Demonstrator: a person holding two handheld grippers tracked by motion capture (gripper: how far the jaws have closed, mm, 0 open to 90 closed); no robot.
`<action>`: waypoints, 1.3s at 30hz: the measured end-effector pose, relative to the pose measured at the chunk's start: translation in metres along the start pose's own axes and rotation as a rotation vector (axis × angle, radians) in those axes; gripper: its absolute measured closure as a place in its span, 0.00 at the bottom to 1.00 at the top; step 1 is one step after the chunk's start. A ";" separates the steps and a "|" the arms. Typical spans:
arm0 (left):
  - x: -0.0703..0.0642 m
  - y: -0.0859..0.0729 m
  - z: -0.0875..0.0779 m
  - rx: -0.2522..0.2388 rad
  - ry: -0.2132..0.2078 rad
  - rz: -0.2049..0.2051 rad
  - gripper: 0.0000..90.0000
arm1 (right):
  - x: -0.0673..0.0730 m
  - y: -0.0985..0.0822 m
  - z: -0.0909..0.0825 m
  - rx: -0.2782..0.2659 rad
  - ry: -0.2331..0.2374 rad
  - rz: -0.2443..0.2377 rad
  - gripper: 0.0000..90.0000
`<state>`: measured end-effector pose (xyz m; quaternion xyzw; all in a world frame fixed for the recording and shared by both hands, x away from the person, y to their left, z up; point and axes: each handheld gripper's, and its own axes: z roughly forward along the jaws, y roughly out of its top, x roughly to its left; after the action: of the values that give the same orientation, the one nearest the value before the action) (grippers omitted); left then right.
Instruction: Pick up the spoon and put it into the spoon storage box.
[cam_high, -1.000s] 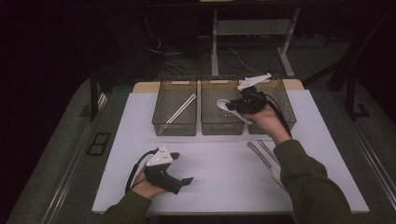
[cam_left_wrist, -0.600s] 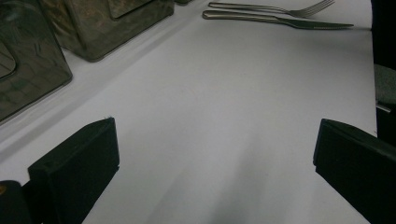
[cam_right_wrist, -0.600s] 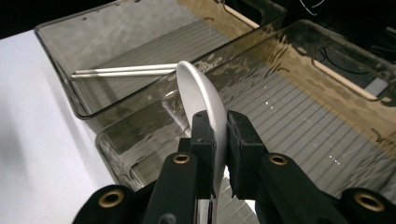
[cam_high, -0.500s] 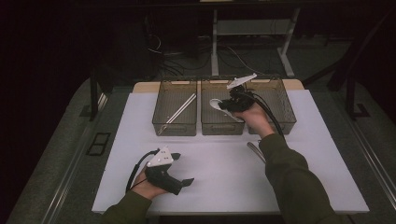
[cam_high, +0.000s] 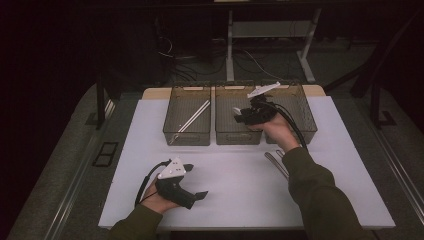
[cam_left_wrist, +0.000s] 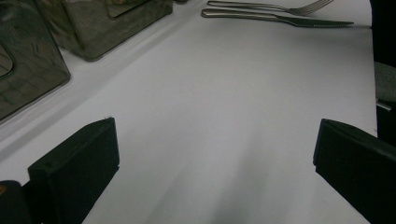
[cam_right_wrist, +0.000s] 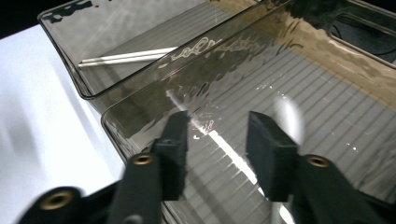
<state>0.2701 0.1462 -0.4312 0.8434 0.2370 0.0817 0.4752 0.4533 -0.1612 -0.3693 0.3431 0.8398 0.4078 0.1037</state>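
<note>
high view, right tongs (cam_high: 239, 115) over middle bin (cam_high: 238, 136)

A dim room — grey floor (cam_high: 60, 165) around the white-topped table (cam_high: 240, 200), cables (cam_high: 250, 60) by white desk legs (cam_high: 230, 45) behind.

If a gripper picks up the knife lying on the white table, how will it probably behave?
The knife looks like polished metal, so it is probably stiff and may slip between smooth jaws. It lies flat on the table beside the fork, so getting under it could be hard. It seems unlikely to roll.
</note>
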 end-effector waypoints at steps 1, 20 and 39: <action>0.000 0.000 0.000 0.001 0.001 0.001 0.00 | 0.000 -0.001 -0.003 -0.004 -0.006 0.002 0.56; -0.001 0.000 0.000 0.004 0.007 -0.007 0.00 | 0.011 -0.034 -0.057 -0.104 0.008 0.028 0.46; 0.000 0.000 0.000 0.007 0.010 -0.004 0.00 | 0.022 -0.085 -0.101 -0.112 0.007 0.024 0.46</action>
<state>0.2697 0.1459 -0.4314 0.8442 0.2414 0.0839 0.4711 0.3494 -0.2459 -0.3662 0.3455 0.8119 0.4565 0.1147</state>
